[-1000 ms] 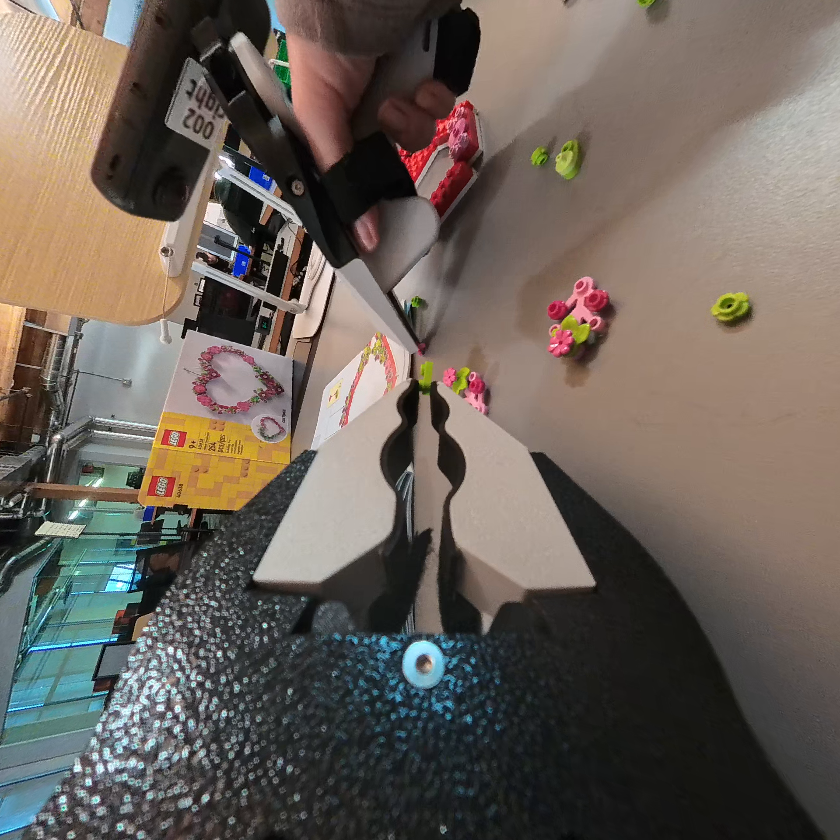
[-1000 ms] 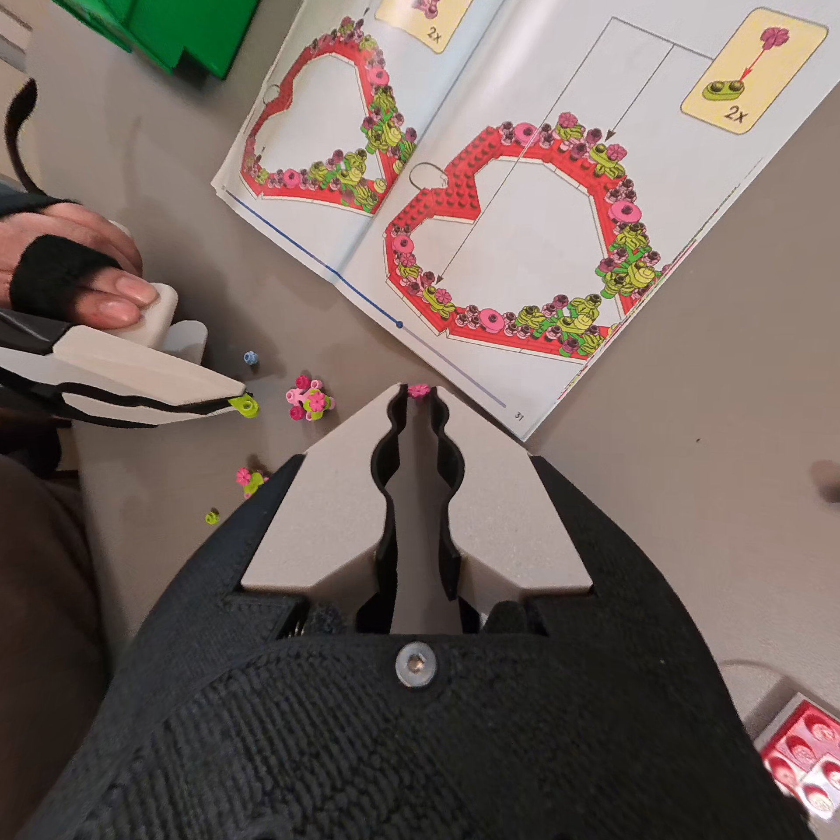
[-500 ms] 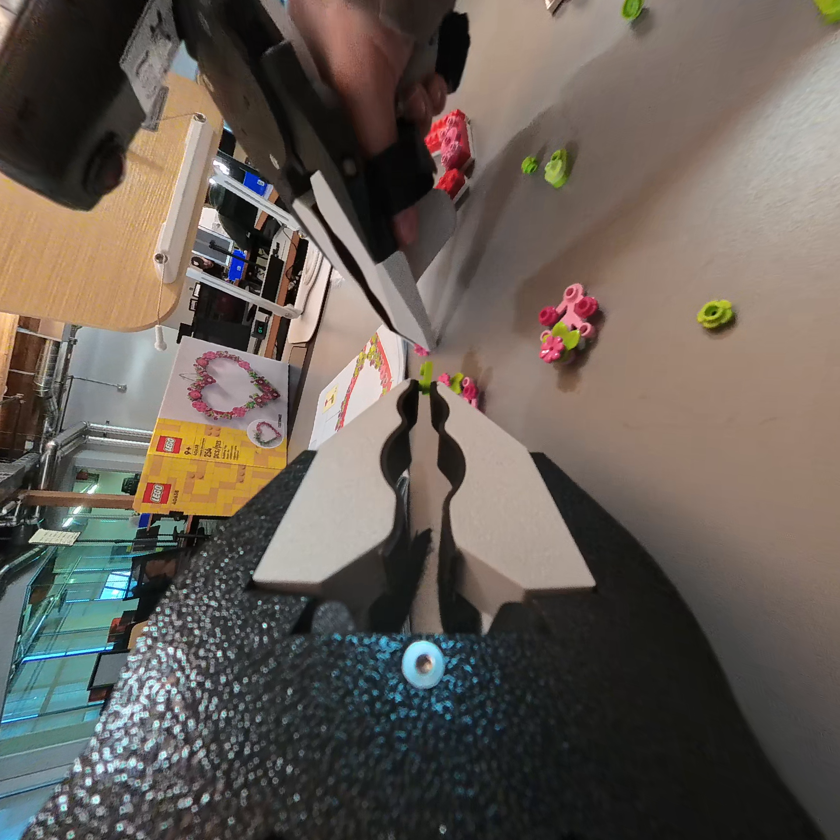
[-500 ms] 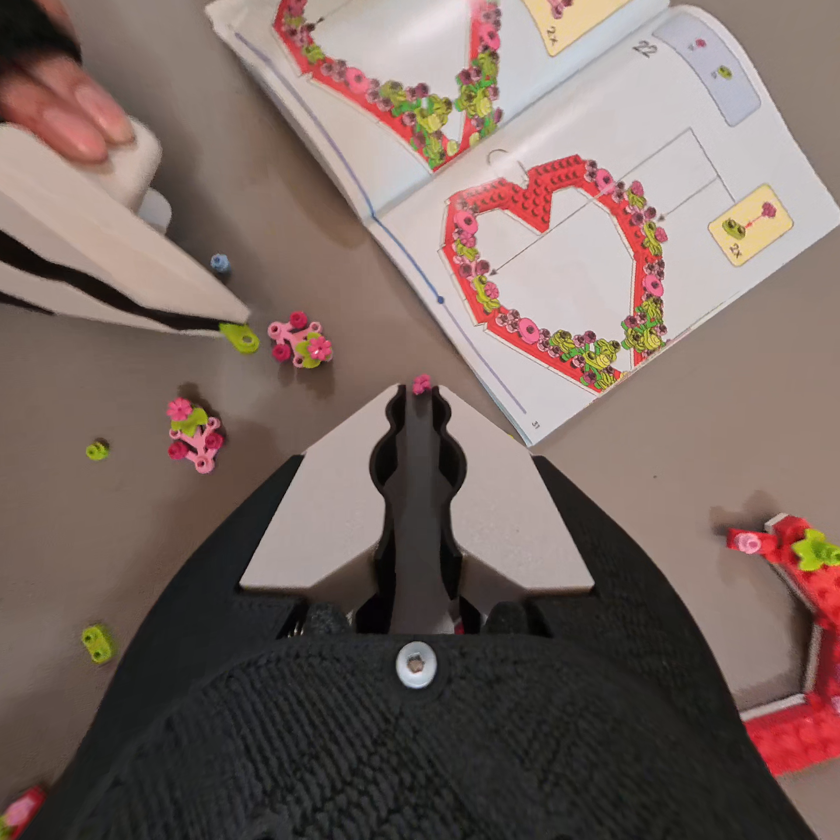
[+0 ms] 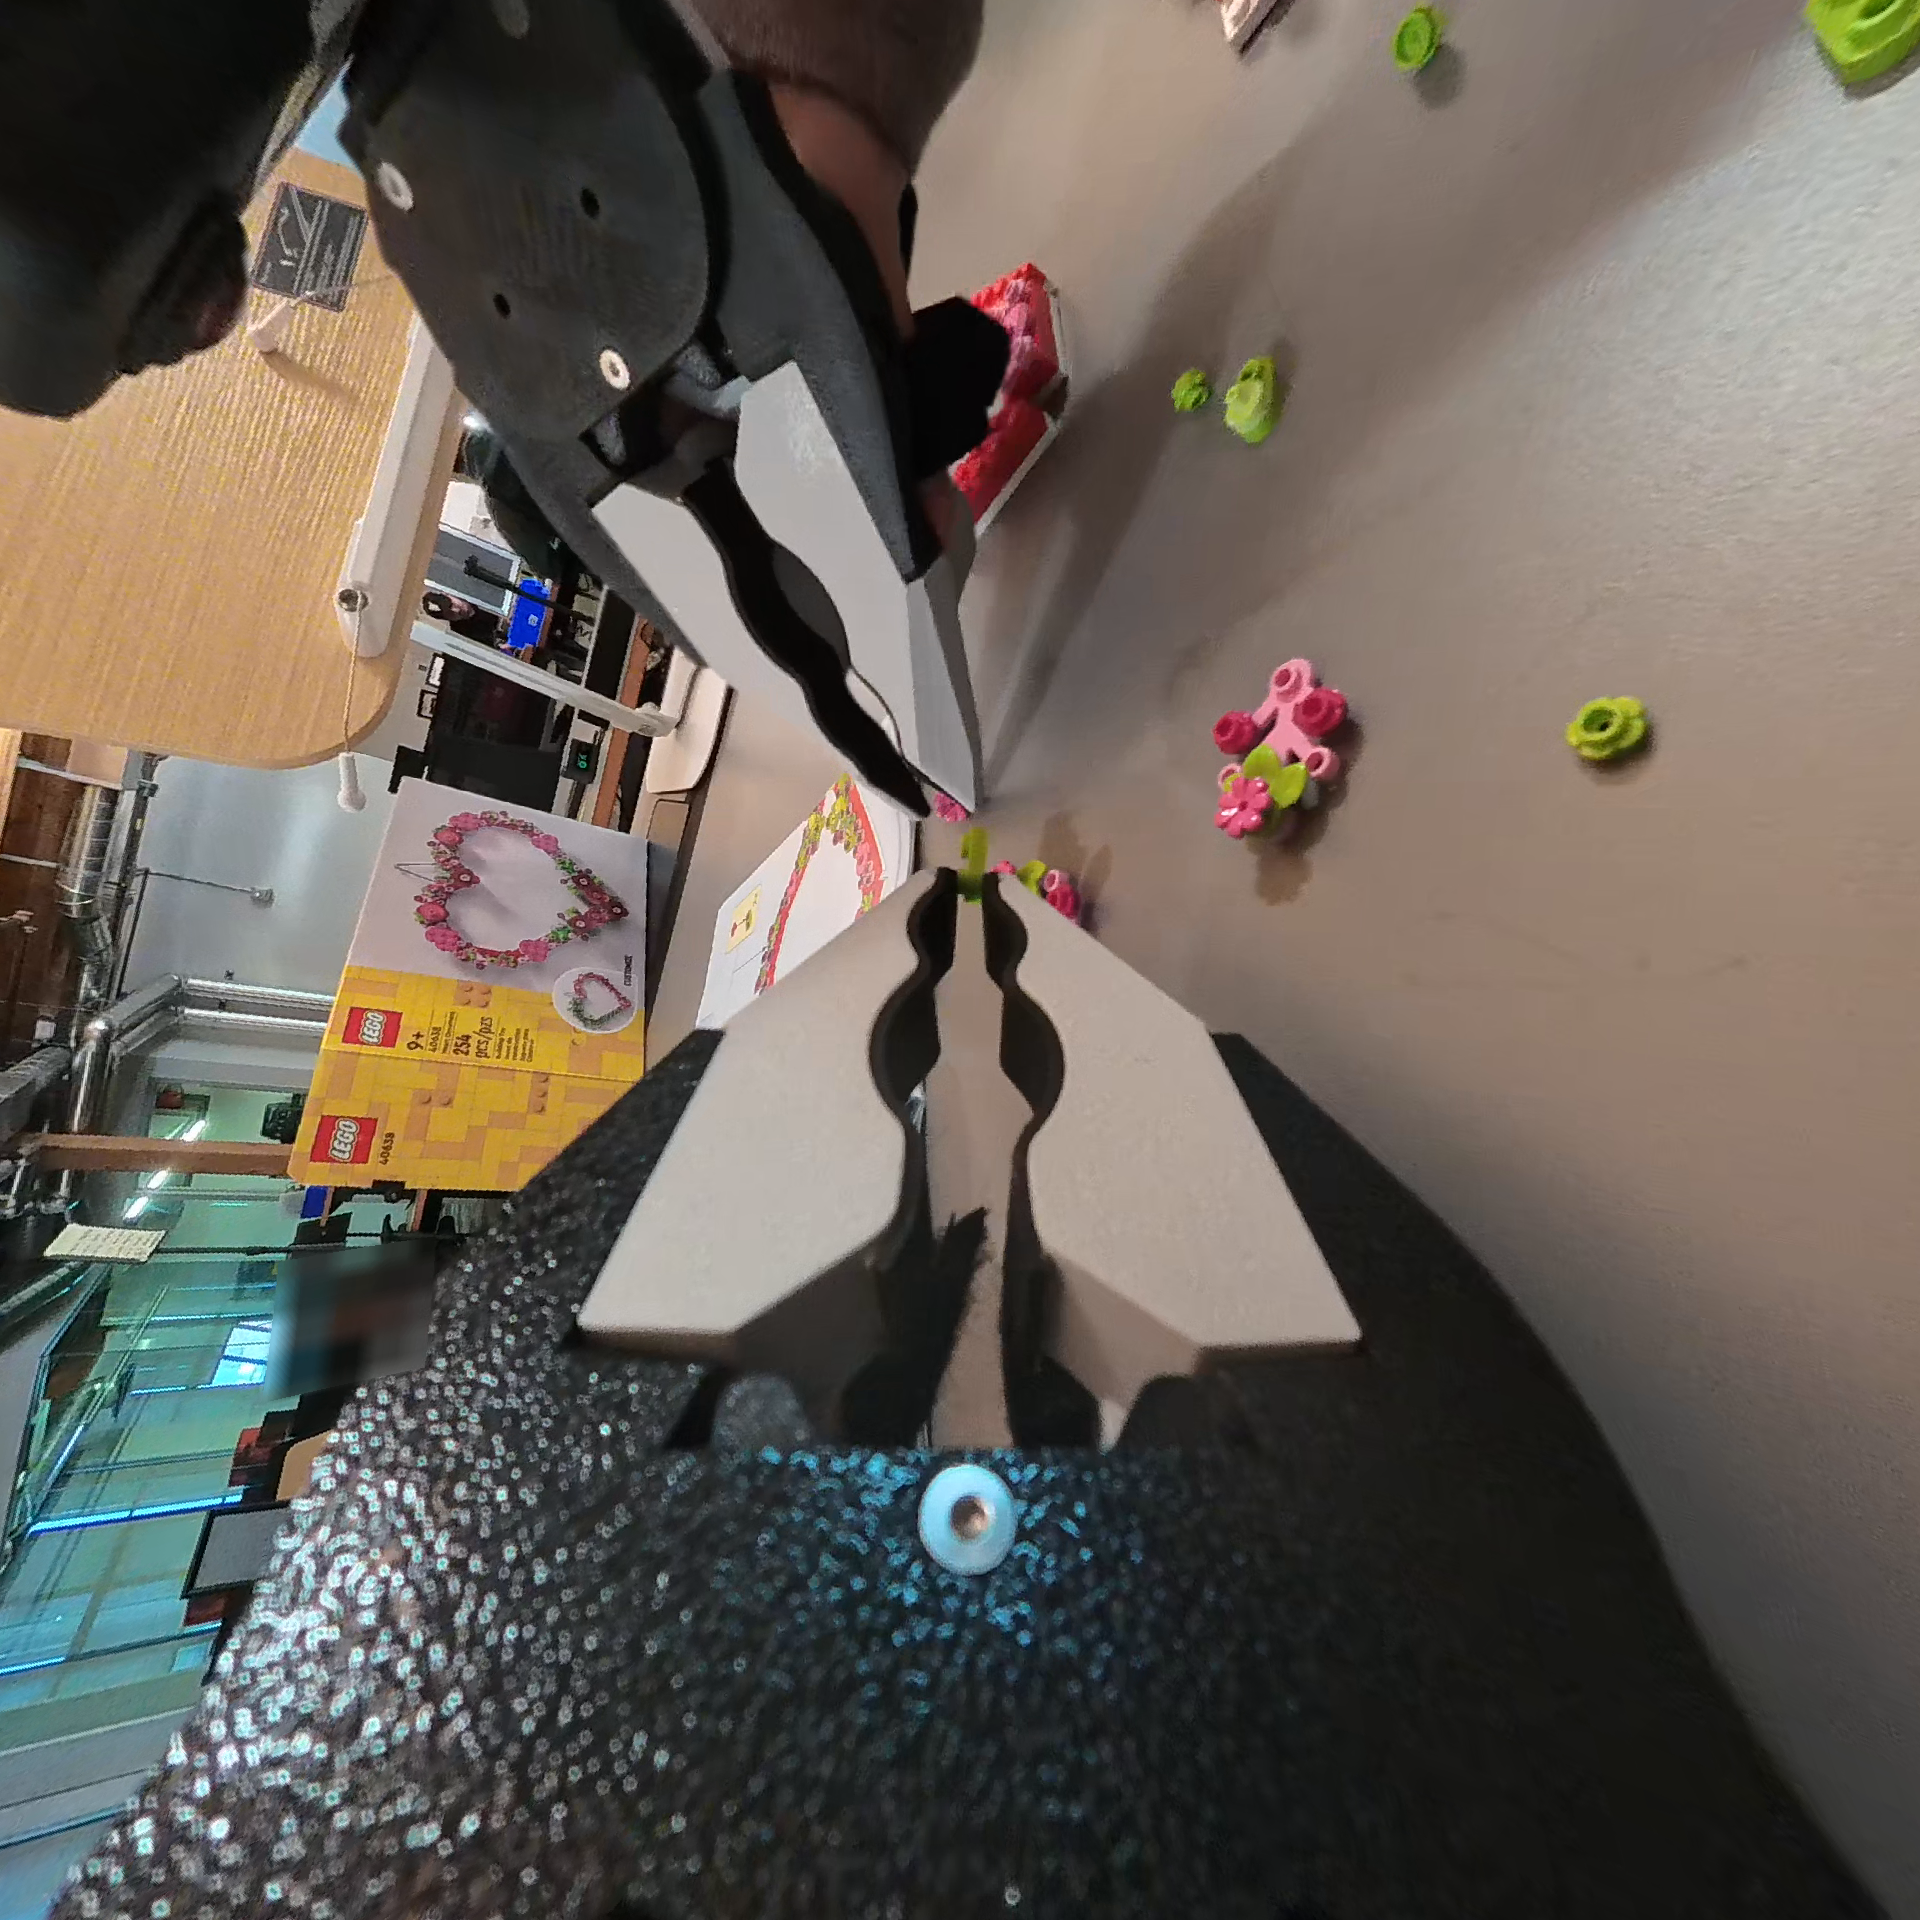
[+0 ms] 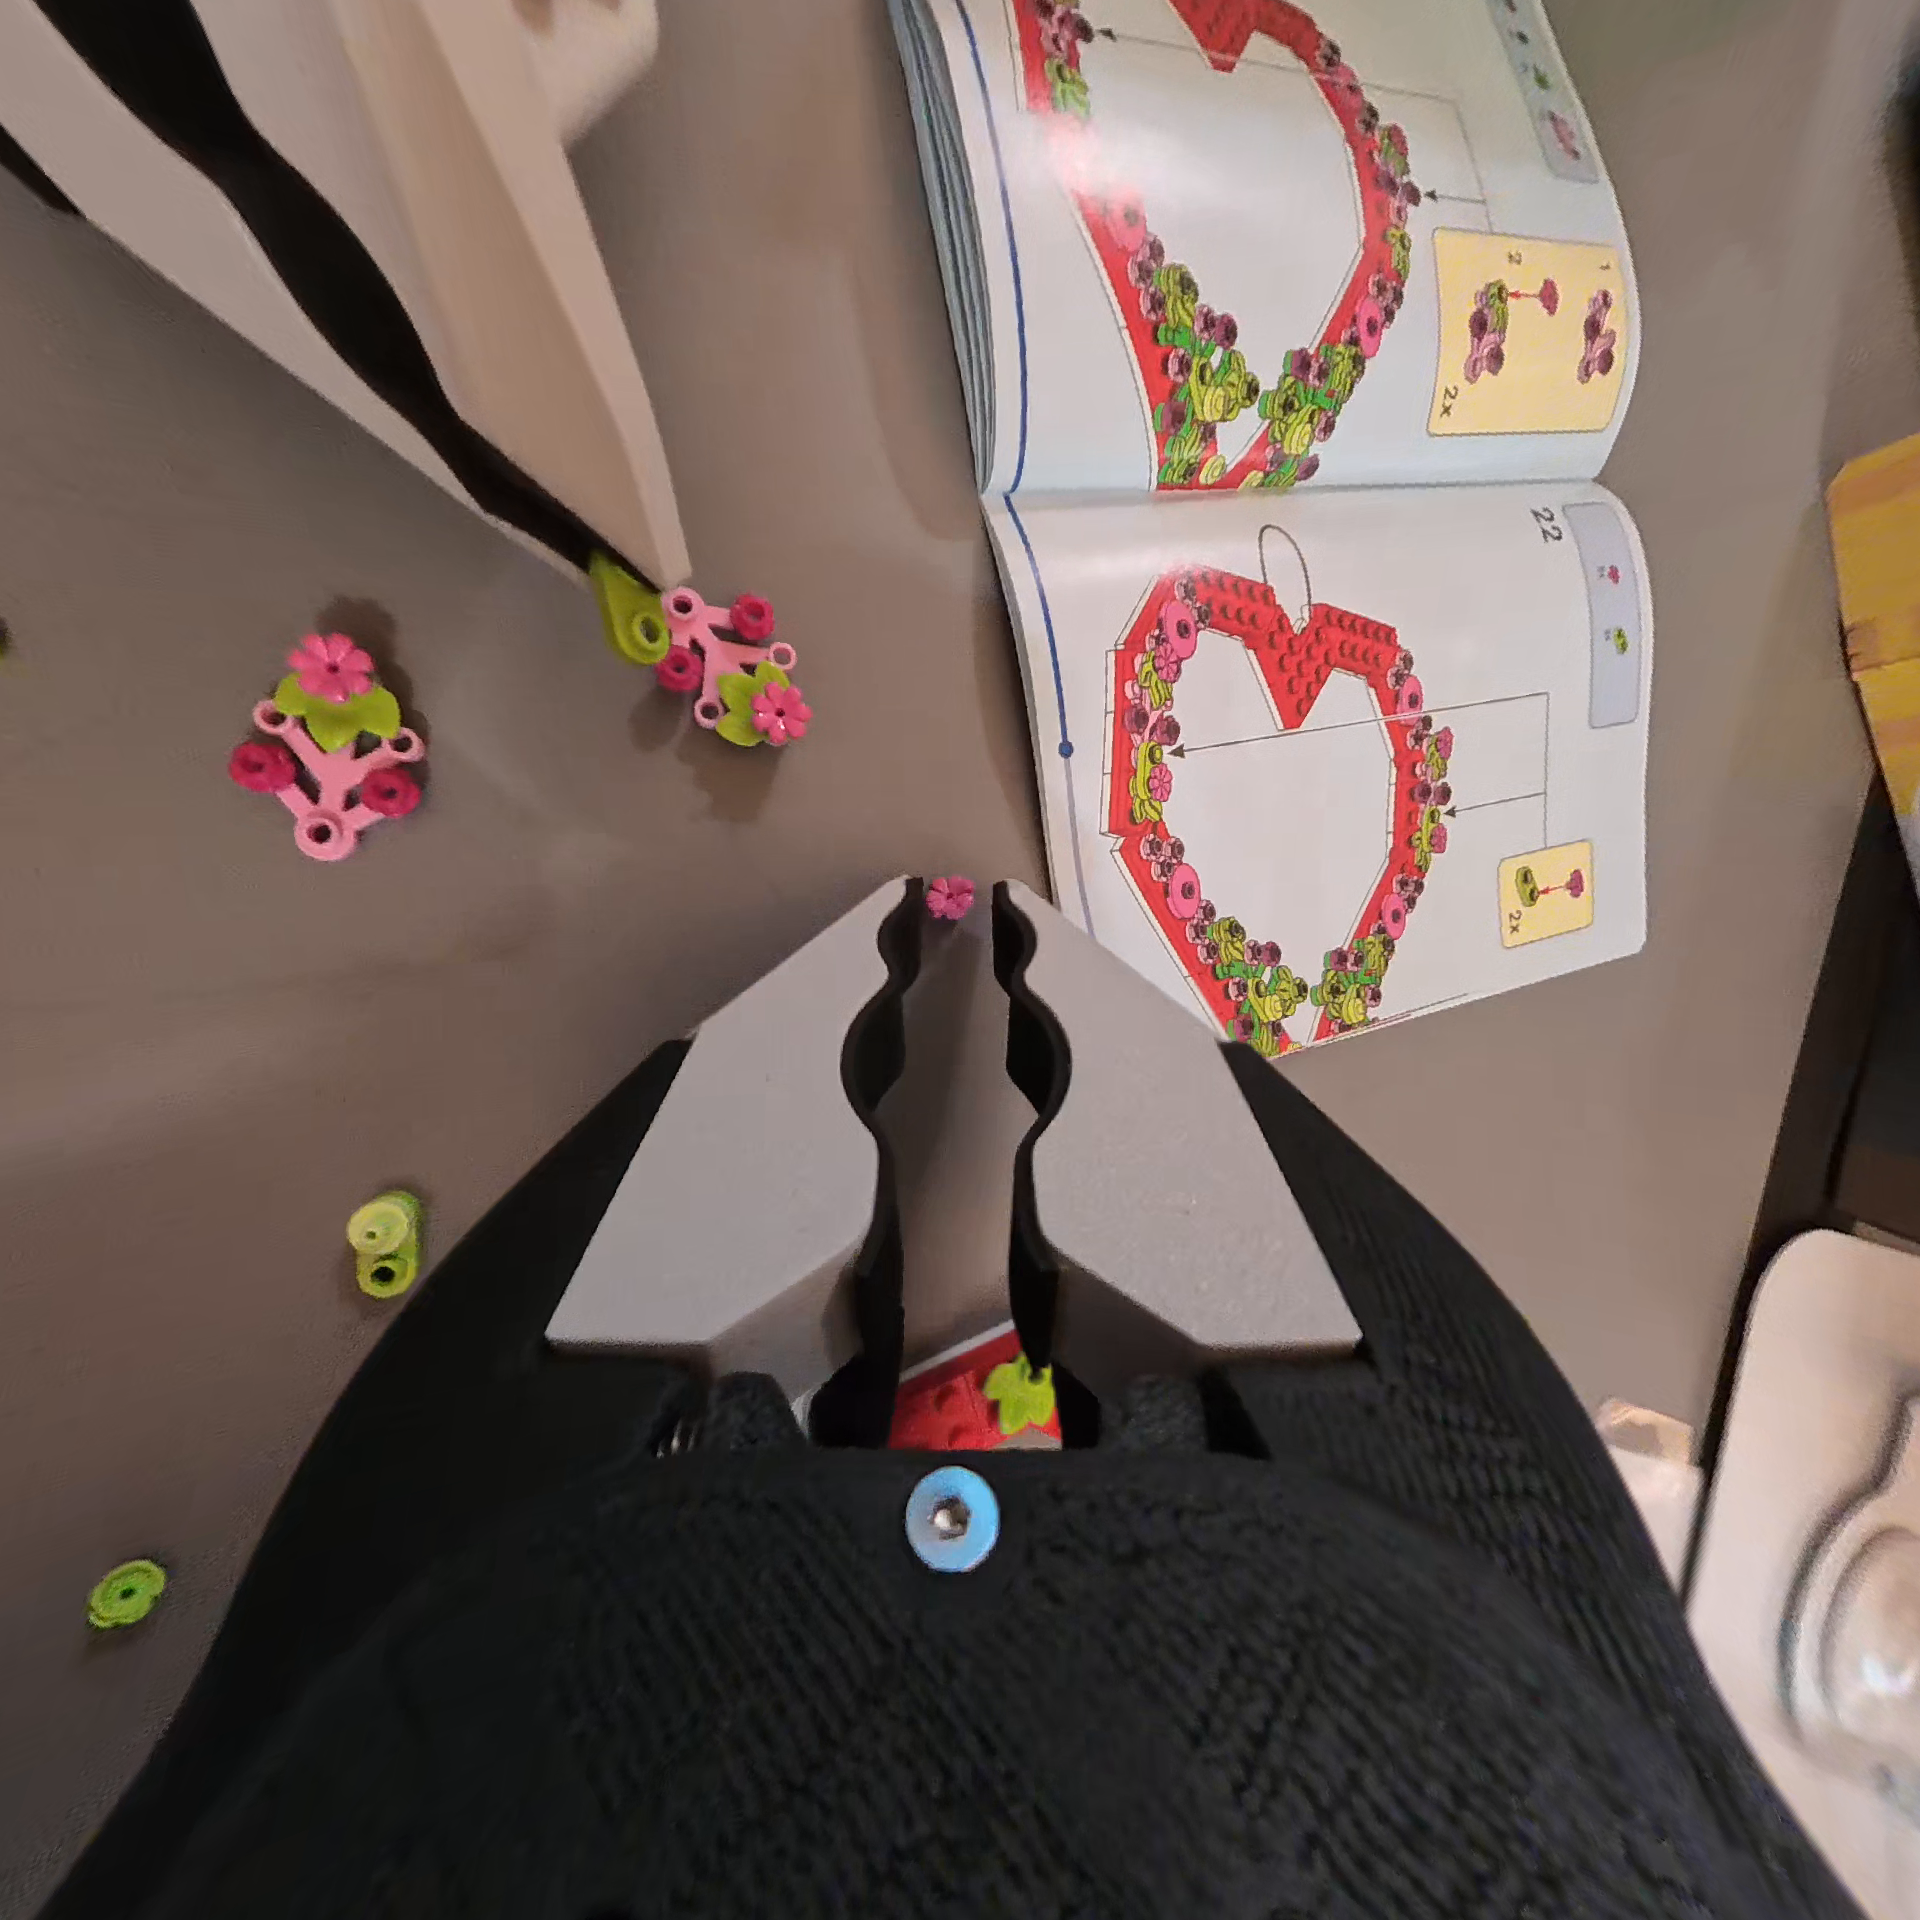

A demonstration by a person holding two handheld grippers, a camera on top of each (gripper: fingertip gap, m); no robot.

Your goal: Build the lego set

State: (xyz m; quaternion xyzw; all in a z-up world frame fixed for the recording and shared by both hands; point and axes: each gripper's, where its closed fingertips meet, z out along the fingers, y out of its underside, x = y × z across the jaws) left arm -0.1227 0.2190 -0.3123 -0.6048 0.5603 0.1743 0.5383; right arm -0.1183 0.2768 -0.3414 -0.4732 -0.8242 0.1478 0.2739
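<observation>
Magenta is what I track first: a tiny magenta flower stud (image 6: 949, 897) sits pinched between the tips of my right gripper (image 6: 951, 899), at centre frame in the right wrist view. My left gripper (image 5: 971, 883) is clamped on a lime leaf piece (image 5: 972, 860).

Over the last second I have swung the right gripper in toward the left one. In the left wrist view its grey fingers, high in the upper left a second ago, now reach down to just above my own tips, so the flower (image 5: 949, 805) and the leaf are nearly touching. The instruction booklet (image 6: 1340, 727) has rotated from upper centre to the right side of the right wrist frame. I judge this to be the sub-step of pressing the flower onto the leaf, and alignment is almost there; such small parts could easily slip.

The right wrist view alone shows the leaf's round hole (image 6: 629, 623) at upper left, lying just beside a pink branch cluster (image 6: 732, 675) on the grey table (image 6: 520, 987), plus a second cluster (image 6: 327, 743) at left and a sliver of the red heart frame (image 6: 951, 1403) behind my fingers. The left wrist view alone shows the yellow set box (image 5: 478, 987) at left, and the red frame (image 5: 1013, 384) near the top, partly hidden.
</observation>
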